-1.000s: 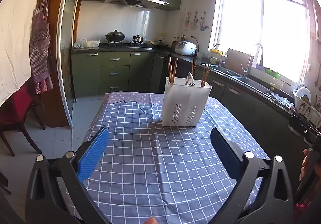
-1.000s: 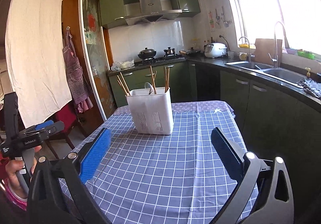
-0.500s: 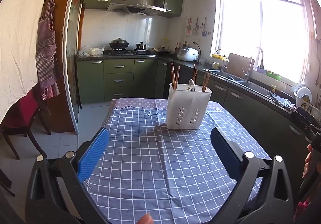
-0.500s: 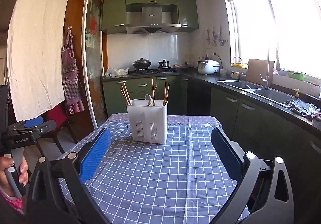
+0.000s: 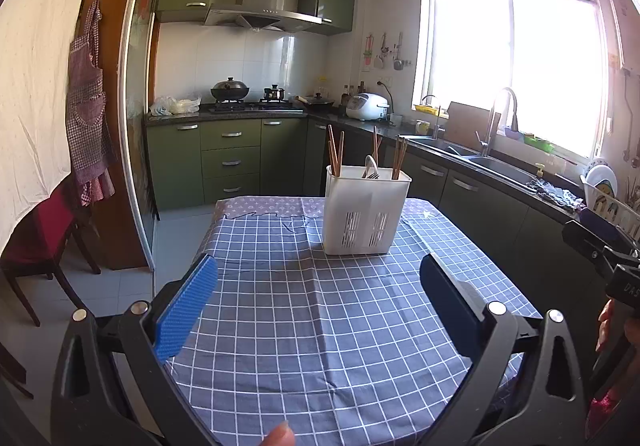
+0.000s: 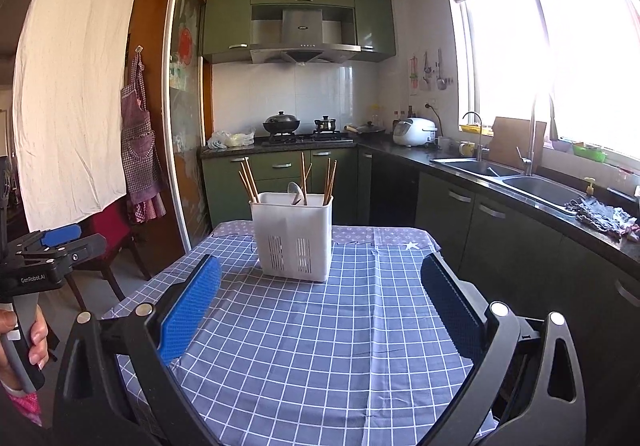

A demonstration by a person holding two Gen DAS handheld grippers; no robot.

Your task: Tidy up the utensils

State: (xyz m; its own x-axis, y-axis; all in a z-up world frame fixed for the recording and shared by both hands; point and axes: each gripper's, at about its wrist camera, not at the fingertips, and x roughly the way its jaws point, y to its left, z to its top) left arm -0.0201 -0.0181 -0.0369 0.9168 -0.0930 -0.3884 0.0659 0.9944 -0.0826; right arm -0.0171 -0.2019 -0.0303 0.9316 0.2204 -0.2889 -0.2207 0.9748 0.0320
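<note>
Standing upright toward the far end of the table (image 5: 280, 326), a white holder (image 5: 366, 210) is seen on the blue checked cloth (image 6: 320, 346) that covers the tabletop. Pairs of wooden chopsticks (image 5: 335, 150) are held in it, rising above its rim at the left, middle and right, and a spoon (image 5: 370, 166) is leaned inside near the middle. Slotted vents are cut into the lower part of the holder's front wall.

The left gripper (image 5: 318, 298) is held above the near part of the table with its jaws spread wide apart and nothing between them; blue padding is seen on the left finger (image 5: 186, 312). The right gripper (image 6: 320, 302) is held in the same way, its jaws also wide apart and nothing gripped. Both tools are kept well apart from the holder, which is framed between the fingers in each wrist view.

The left tool is also caught at the left edge of the right wrist view, its handle wrapped by a hand (image 6: 24, 338). Green cabinets (image 5: 232, 162), a stove with a black pot (image 5: 230, 88), a rice cooker (image 6: 414, 131) and a sink (image 6: 512, 178) under a bright window (image 5: 516, 66) are seen behind. A checked apron (image 6: 140, 150) is hung by the door, near a red chair (image 5: 36, 242).
</note>
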